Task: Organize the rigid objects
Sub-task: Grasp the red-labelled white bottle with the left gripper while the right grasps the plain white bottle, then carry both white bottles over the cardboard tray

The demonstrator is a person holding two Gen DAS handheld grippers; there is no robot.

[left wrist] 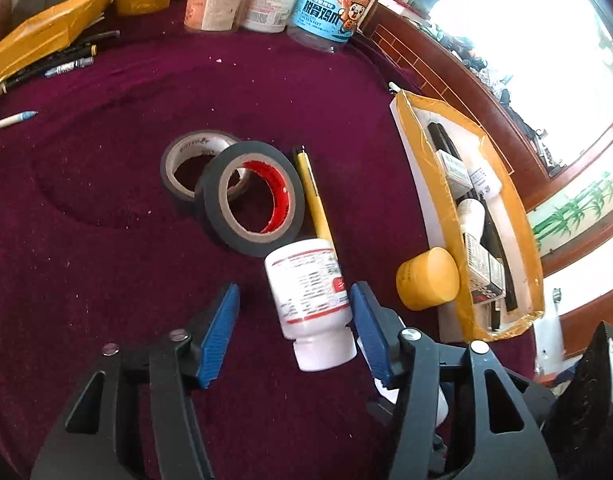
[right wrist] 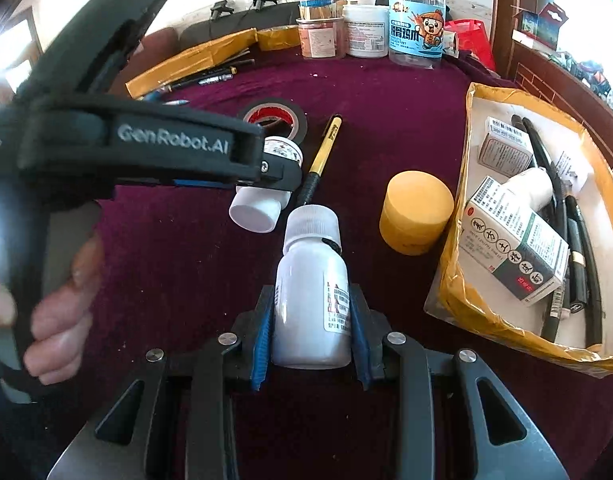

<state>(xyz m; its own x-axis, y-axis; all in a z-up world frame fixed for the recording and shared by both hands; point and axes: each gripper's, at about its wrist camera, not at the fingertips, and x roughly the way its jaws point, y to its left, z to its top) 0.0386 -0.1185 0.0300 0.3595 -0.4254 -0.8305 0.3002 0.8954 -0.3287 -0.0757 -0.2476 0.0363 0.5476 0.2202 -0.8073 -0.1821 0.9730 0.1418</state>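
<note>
While pads stand apart, bottle (left wrist: 310,296) (white) lies between.

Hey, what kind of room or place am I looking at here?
Probably a home room: a table under maroon cloth, a bright window with wood trim, and food jars and medicine boxes lying about.

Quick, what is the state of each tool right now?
Left tool: open; a white bottle lies between its pads, not gripped.
Right tool: closed on another white bottle.
</note>
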